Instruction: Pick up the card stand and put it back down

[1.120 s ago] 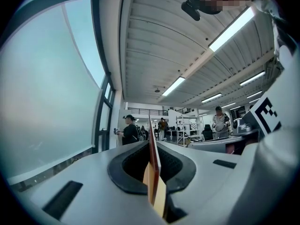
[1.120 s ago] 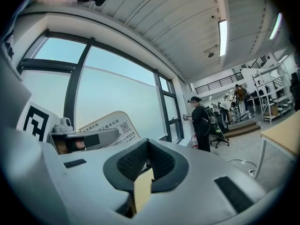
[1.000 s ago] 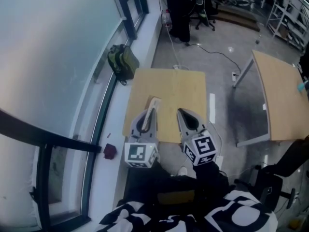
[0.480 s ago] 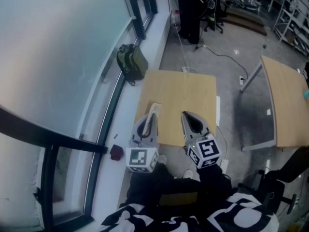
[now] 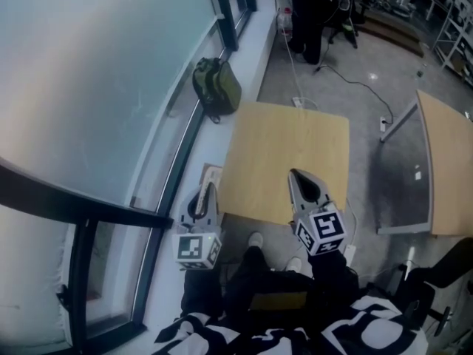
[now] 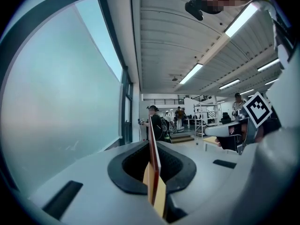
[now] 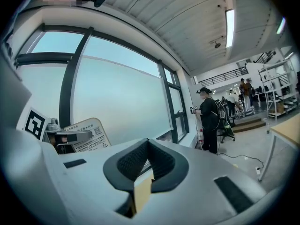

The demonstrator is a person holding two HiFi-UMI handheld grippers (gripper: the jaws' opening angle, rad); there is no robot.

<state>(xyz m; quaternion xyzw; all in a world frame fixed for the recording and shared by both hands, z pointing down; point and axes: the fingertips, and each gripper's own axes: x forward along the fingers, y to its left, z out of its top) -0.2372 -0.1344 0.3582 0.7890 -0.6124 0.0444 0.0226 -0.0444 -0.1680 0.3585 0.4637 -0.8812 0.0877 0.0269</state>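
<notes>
Your left gripper (image 5: pixel 209 190) has its fingers clamped on the card stand (image 6: pixel 152 159), held edge-on just off the bench's (image 5: pixel 284 150) left edge. Carry it over the bench and set it down level before releasing. Your right gripper (image 5: pixel 297 177) has its fingers closed on nothing.

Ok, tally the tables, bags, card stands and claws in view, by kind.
Tables: 2
Bag: 1
Card stand: 1
Claws: 2
Total: 6
</notes>
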